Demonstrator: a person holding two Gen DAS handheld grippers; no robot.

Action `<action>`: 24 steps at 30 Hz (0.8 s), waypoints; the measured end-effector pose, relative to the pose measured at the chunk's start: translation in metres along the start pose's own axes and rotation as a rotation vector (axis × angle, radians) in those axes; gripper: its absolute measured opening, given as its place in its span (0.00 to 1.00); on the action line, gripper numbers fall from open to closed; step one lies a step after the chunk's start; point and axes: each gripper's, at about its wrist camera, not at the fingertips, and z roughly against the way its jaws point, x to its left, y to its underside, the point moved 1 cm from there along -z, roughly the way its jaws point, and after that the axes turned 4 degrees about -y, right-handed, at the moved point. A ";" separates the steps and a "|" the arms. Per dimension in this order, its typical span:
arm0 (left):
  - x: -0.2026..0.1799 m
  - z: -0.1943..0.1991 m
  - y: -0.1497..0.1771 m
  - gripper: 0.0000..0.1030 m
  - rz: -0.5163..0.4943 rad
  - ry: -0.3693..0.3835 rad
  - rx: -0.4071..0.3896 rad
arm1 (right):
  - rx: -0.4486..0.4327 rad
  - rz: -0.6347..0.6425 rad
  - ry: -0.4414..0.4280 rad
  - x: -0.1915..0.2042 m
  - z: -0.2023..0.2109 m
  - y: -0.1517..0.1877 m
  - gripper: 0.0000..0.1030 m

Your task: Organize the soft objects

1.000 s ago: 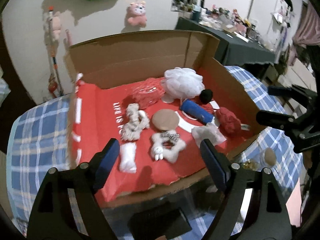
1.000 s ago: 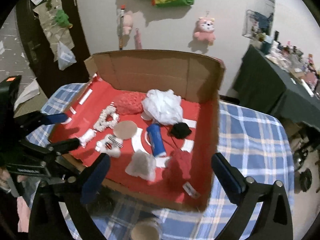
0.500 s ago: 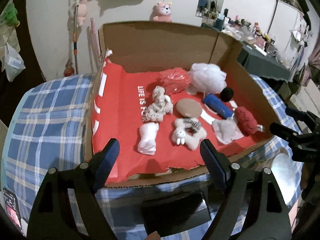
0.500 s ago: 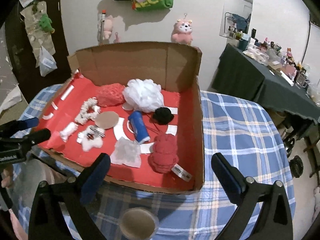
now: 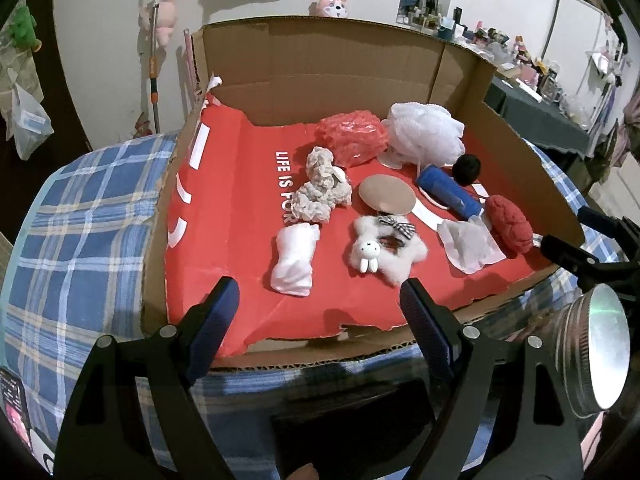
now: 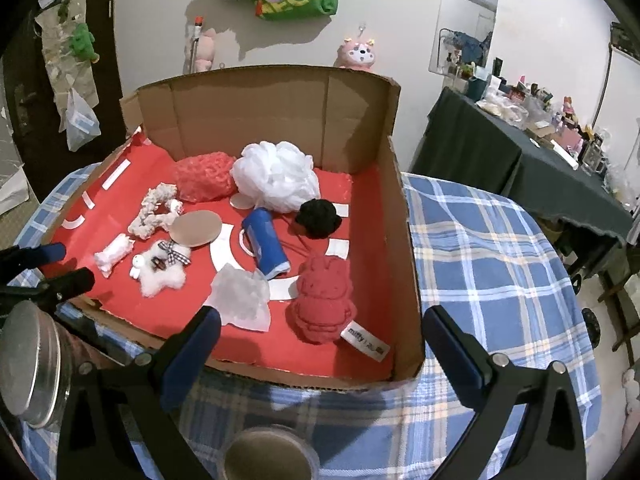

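Filling the cardboard box (image 6: 402, 240): soft objects (image 6: 322, 296) (one seemingly rabbit-shaped), mostly white or red.

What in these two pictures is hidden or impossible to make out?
- Printed slogan: left wrist view, it reads "LIFE IS FOR" and then disappears under the cream knitted bundle.
- Red plush's tag: right wrist view, print too small to read past "miffy".
- Round metal tin: right wrist view, cut off by the bottom edge.
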 end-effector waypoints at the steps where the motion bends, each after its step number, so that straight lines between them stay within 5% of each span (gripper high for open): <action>1: 0.000 -0.001 0.001 0.80 0.000 -0.003 -0.001 | -0.002 -0.002 -0.001 0.000 0.000 0.000 1.00; 24: 0.001 -0.004 0.004 0.80 0.001 -0.028 -0.004 | -0.031 0.006 0.011 0.009 -0.002 0.000 1.00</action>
